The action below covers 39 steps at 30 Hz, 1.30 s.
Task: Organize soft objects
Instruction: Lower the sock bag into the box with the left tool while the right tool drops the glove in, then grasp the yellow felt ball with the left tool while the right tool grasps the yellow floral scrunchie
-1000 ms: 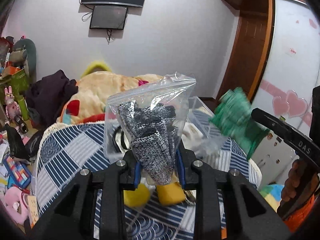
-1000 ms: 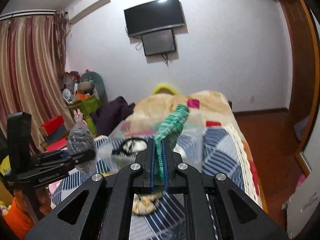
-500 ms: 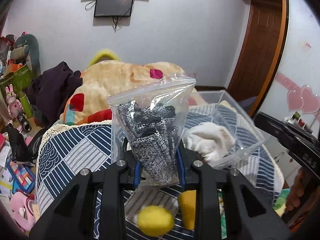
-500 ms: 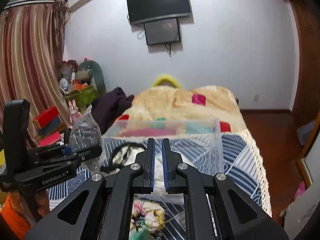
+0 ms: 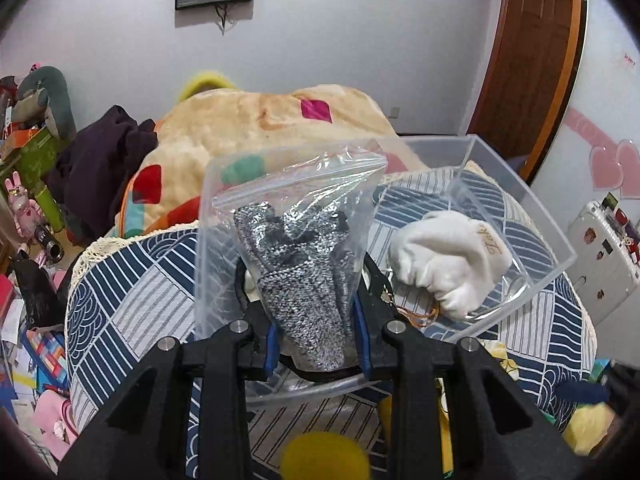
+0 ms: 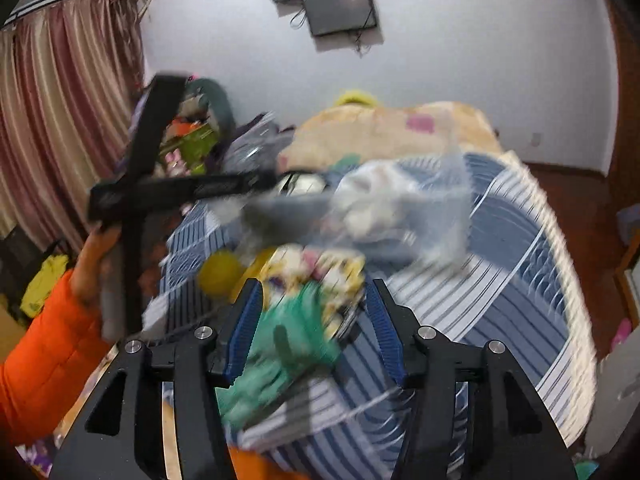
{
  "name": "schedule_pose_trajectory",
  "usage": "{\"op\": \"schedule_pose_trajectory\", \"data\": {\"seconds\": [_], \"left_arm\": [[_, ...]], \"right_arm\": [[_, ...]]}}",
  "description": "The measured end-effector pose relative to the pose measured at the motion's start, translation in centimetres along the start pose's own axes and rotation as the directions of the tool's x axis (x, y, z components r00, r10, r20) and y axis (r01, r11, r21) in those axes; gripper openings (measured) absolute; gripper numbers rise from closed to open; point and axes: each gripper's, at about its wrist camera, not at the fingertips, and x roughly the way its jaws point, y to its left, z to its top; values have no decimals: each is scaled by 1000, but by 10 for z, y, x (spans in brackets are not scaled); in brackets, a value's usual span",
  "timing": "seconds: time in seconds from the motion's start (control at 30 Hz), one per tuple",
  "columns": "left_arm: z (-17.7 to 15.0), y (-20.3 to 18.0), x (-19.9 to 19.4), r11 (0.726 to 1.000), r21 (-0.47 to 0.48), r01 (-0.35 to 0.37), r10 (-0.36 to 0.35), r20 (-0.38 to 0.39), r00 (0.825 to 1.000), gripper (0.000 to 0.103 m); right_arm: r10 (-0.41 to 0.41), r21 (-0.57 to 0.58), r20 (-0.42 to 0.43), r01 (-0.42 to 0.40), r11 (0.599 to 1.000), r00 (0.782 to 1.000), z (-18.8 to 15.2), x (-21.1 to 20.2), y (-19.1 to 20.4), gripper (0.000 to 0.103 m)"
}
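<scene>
- Soft objects lie spread over the bed (image 5: 132, 280), with its blue-and-white patterned cover, and are being gathered toward a clear plastic bin (image 5: 532, 216) on top of it.
- That bin holds a white fabric bundle (image 5: 448, 264), plus something dark that is mostly hidden behind the bag.
- Zip bag of grey knit socks (image 5: 304, 264): the left hand-held gripper (image 5: 316, 344) is clamped on its lower end and holds it upright, just in front of the bin and not yet over it.
- Green knit item (image 6: 280, 344): it lies on the bed between the fingers of the right hand-held gripper (image 6: 316, 332), whose jaws stand wide apart; the view is blurred, and no contact is visible.
- Nearby on the cover are a printed yellow fabric piece (image 6: 320, 272) and a yellow ball (image 6: 220, 276).
- Step in hand, as I judge it: the sock bag is on its way into the bin while the right side lines up on the green item.
- Next call: carry the bag forward over the bin rim before letting go, and close the right jaws squarely on the green knit so it does not slip.
</scene>
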Motion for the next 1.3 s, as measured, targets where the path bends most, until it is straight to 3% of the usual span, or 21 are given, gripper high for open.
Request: {"op": "schedule_pose_trajectory", "data": {"seconds": [0.07,0.13,0.2,0.3,0.6,0.73,0.93,1.07,1.3], "left_arm": [[0,-1,-1,1000,3,-8,8,-2,1000,31],[0,-3,-5,1000,4,0,0,-3,1000,44],[-1,-4,-12,1000,14,-5,5,13,1000,52],[-3,-7,-25,999,37,-7,6,45,999,58],[-11,-6,-73,999,36,24,-29,133,991,79],[-18,-3,-92,999,26,25,-29,169,985,90],[-30,5,-101,1000,-1,18,-18,170,985,94],[-39,10,-95,1000,-16,19,-16,139,990,94],[-59,11,-81,1000,-20,14,-13,80,997,94]], "right_arm": [[-9,-16,-31,9,1000,999,-7,7,7,50],[-20,-31,-61,18,999,998,-12,15,11,50],[-28,-40,-69,26,999,997,-14,17,14,24],[-22,-32,-49,21,999,999,-15,10,16,11],[-24,-44,97,28,999,995,14,-18,12,8],[-31,-50,194,41,998,981,42,-32,12,8],[-65,-32,314,79,996,947,87,-35,7,8],[-113,-29,308,128,991,945,108,-12,3,8],[-172,-4,150,174,985,974,106,44,-6,8]]}}
